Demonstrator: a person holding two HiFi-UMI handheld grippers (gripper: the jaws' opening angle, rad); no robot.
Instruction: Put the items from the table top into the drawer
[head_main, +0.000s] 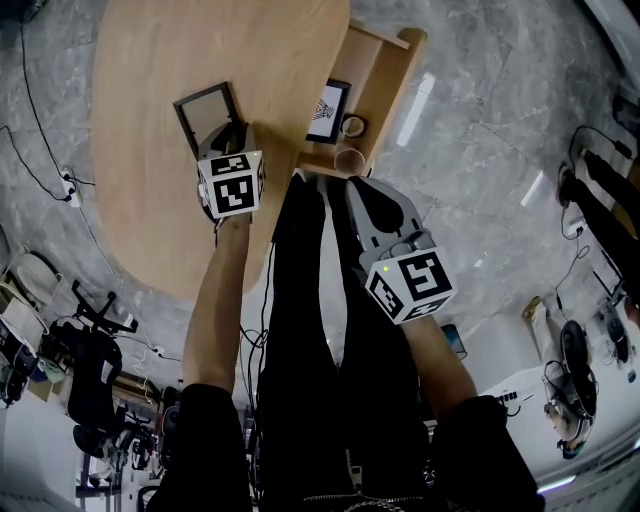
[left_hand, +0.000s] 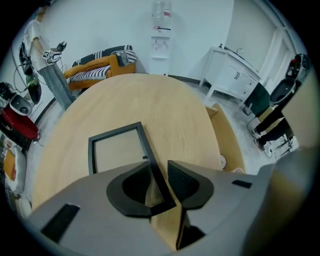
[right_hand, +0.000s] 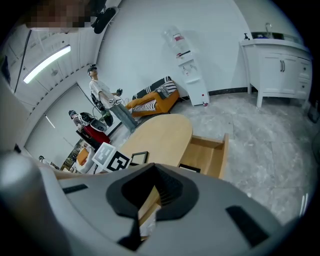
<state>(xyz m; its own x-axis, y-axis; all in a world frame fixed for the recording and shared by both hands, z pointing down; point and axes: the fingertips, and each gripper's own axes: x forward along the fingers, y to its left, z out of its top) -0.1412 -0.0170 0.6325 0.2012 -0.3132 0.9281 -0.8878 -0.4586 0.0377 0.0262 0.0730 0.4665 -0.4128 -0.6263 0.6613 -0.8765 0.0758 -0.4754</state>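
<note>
With the left gripper open astride the frame's edge and the right gripper closed empty, a shallow corner bite could let the frame pivot loose.

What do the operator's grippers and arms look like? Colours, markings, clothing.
The left gripper and right gripper have grey bodies, black curved jaw pads, each topped by a white cube with black square markers. A small green light shows on the right one. Black short sleeves, forearms bare.

The table is showing pale wood; the frame is showing black; the picture is showing black-and-white markings; the floor is showing grey marbling.
</note>
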